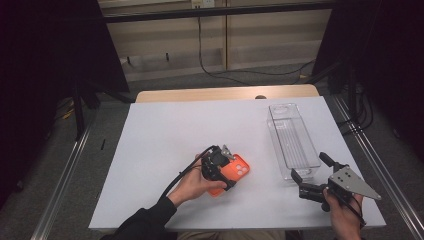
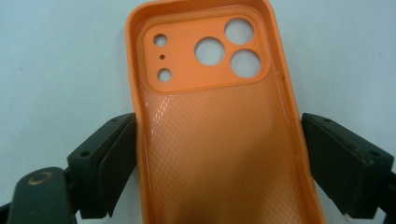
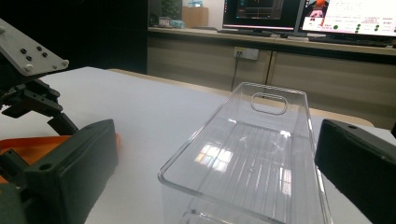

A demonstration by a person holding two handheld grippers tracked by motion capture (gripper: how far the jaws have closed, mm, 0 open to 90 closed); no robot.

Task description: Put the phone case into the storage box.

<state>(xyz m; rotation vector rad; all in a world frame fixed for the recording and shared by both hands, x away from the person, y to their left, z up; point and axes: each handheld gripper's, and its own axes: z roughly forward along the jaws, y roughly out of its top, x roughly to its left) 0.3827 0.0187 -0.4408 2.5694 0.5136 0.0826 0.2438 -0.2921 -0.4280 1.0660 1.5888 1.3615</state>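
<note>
An orange phone case (image 1: 240, 170) lies inside up on the white table sheet (image 1: 170, 130), camera cut-outs pointing away from the person. My left gripper (image 1: 223, 171) is shut on it. In the left gripper view both black pads press the long sides of the case (image 2: 215, 140), which bow inward slightly. My right gripper (image 1: 309, 166) stands open at the near end of a clear plastic bin (image 1: 292, 140). In the right gripper view the bin (image 3: 252, 154) lies between and beyond the wide-apart jaws, with the left gripper (image 3: 32, 93) and the orange case (image 3: 32, 143) at the left.
The bin is long, empty and upright, with a handle slot at its far end. The wooden table edge (image 1: 225, 93) runs along the back. Monitors and a cabinet stand beyond the table in the right gripper view.
</note>
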